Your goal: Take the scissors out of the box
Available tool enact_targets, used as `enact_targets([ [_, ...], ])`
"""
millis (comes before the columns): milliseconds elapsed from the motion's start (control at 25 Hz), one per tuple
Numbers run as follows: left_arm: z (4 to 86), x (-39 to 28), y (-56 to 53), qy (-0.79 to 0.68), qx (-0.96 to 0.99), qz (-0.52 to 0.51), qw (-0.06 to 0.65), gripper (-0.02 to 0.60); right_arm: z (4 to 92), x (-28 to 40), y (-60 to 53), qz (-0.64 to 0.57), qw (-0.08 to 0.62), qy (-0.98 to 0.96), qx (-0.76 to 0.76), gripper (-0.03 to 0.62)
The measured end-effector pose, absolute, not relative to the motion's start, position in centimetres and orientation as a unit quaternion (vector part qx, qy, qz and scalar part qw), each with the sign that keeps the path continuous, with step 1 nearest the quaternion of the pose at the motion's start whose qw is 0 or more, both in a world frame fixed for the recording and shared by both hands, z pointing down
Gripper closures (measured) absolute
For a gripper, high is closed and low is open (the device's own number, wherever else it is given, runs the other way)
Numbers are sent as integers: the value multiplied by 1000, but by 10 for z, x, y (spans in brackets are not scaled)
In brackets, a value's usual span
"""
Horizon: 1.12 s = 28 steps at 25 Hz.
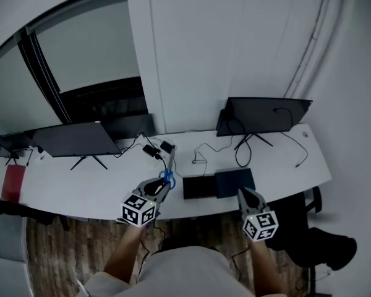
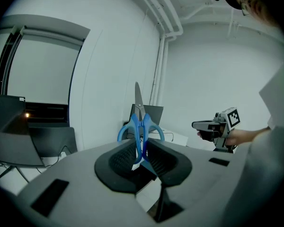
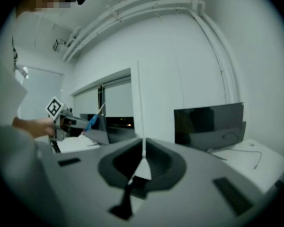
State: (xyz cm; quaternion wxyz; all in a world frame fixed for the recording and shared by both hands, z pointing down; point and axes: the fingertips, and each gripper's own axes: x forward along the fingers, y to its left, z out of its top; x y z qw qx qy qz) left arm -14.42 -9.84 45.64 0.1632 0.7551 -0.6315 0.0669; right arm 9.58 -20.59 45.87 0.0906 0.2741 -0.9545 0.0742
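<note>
Main bit looks pretty much done to me: the scissors [image 2: 141, 126] are out of the box [image 1: 200, 187] and up in the air. The left tool [image 2: 142, 144] is clamped on them at the blue handles, with the blades together and pointing up. In the head view they hang over the near edge of the counter [image 1: 80, 190], just left of the box and clear of it. The box sits on the counter, too dark to see inside, with a dark blue slab [image 1: 235, 182] touching its right side, probably the lid. The right tool [image 3: 143, 161] has its jaws together with nothing in them and hovers near the front of that blue piece. All that's left, I reckon, is setting the scissors down somewhere, if that even counts.
</note>
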Motion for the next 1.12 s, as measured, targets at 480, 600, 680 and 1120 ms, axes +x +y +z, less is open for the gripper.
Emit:
enact_targets([
  [480,447,-167,-92,-620,767,61,154,480,438,88,-190,59,83,-951,294,557],
  [600,448,-169,-93,-619,768,58,154,480,437,89,-191,57,82,-949,301,557],
  [680,448,-171,-95,-618,769,57,154,480,438,91,-192,57,82,-947,305,557],
  [1120,447,-181,-99,-613,773,54,153,480,435,81,-193,54,82,-946,310,557],
])
